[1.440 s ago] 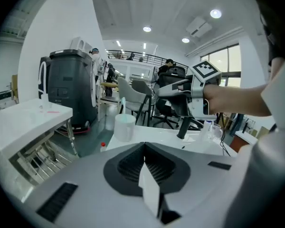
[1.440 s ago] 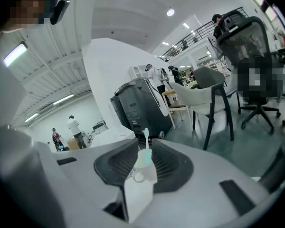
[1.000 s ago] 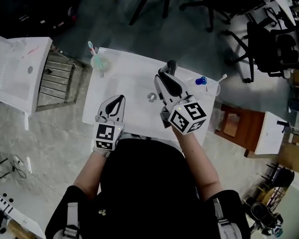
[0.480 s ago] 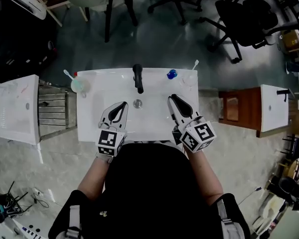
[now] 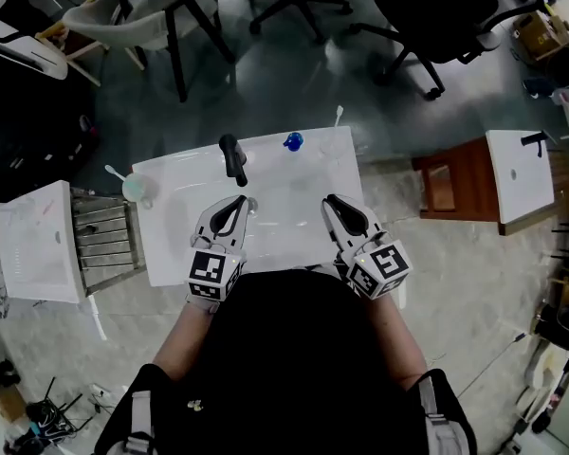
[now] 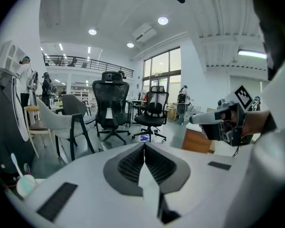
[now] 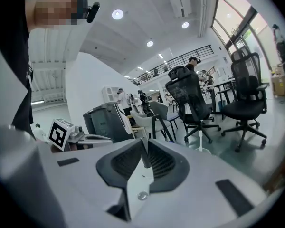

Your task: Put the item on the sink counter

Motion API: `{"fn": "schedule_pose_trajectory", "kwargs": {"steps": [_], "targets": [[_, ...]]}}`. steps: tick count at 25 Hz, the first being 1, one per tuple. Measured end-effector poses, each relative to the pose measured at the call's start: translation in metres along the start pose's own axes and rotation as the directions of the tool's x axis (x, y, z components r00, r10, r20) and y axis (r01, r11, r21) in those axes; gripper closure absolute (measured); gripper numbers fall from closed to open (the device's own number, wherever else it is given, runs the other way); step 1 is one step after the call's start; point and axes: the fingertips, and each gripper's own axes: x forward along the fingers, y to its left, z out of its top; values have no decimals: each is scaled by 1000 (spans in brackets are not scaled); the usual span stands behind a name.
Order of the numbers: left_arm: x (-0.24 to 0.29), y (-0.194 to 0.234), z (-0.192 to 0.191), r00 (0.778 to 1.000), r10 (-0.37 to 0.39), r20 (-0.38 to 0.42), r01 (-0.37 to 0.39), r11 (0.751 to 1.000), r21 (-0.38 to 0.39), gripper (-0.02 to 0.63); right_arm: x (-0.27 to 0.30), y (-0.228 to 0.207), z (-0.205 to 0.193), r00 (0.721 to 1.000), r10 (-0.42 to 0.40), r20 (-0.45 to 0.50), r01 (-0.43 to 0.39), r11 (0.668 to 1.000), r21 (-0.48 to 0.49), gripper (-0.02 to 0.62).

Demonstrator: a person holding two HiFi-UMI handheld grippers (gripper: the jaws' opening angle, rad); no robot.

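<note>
Small blue item (image 5: 292, 141) at white sink counter's (image 5: 303, 197) back edge

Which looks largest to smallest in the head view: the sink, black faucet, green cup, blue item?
1. sink
2. black faucet
3. green cup and blue item: both small and look about alike, so not ranked.

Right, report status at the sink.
Left gripper shut, empty; right gripper shut, empty. Small blue object on white sink counter, back edge. Black tap ahead of left gripper, not touching.
</note>
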Motion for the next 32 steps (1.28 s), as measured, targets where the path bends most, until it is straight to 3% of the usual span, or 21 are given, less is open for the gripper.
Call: {"fn": "schedule_pose_trajectory", "kwargs": {"steps": [4, 8, 32], "targets": [[5, -14, 6, 999, -41, 5, 41, 999, 16, 583, -8, -1, 1, 1000, 5, 26, -5, 1000, 4, 534], [7, -23, 8, 998, -68, 9, 69, 998, -17, 583, -16, -3, 0, 1000, 0, 28, 0, 1000, -6, 532], [15, -35, 8, 999, -50, -12, 50, 999, -9, 583, -26, -23, 3, 999, -9, 49, 8, 999, 38, 543]]}}
